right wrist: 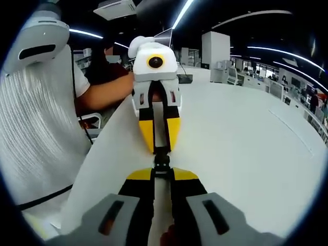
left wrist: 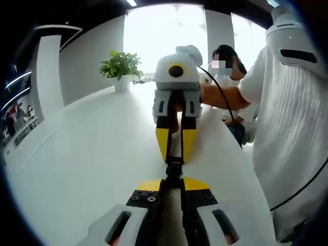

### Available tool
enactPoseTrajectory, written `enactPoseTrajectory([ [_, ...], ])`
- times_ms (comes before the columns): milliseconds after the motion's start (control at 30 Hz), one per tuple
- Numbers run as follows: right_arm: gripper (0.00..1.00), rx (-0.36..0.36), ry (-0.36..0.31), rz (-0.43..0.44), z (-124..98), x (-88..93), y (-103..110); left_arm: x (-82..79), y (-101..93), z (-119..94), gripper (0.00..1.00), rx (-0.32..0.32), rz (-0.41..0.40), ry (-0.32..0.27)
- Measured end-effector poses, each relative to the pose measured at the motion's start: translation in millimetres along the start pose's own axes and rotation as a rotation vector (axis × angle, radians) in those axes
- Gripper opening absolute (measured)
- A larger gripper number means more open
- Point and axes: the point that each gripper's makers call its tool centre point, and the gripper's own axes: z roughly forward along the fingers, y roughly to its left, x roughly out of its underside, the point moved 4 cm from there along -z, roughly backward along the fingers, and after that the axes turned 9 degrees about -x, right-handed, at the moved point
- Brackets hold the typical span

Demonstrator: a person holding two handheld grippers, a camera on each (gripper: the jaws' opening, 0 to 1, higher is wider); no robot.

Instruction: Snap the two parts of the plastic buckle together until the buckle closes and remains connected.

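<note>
The small black plastic buckle hung in the air above the broad white counter, held between the two tongs, which faced each other nose to nose. In the left gripper view, the left tongs were pressed together on the near end of the buckle, while the right tongs, with their yellow tips, pinched its far end. The two halves sat in line and touching, and looked joined or nearly so; whether the catch had fully snapped home was too small to tell, so a final squeeze may have been left. A green potted plant stood far back on the counter.

In the right gripper view, the right tongs pinched the buckle, with the left tongs opposite, both held level and straight.
</note>
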Motion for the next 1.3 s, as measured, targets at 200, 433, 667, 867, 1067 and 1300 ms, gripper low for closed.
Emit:
enactPoseTrajectory([
  [200, 0.11, -0.003, 0.001, -0.005, -0.2, 0.1, -1.9, -0.3, -0.1, 1.2, 0.1, 0.003, 0.008, -0.002],
  [433, 0.1, -0.014, 0.012, -0.011, -1.3, 1.3, -4.2, -0.8, -2.2, 2.6, 0.1, 0.014, 0.018, 0.003],
  [667, 0.1, -0.024, 0.016, -0.018, 2.3, -0.8, 2.9, -1.3, -3.2, 3.9, 0.1, 0.032, 0.031, -0.003],
  [867, 0.1, -0.057, 0.02, -0.03, 3.2, -2.8, 4.1, -2.8, -2.1, 4.7, 0.1, 0.05, 0.047, -0.004],
  [1067, 0.1, -0.084, 0.027, -0.044, 2.5, -3.4, 3.0, -4.7, -1.4, 5.7, 0.1, 0.07, 0.064, 0.003],
  [1300, 0.1, -0.127, 0.024, -0.055, 4.8, -7.6, 6.0, -6.7, -5.1, 8.8, 0.1, 0.105, 0.085, 0.0],
])
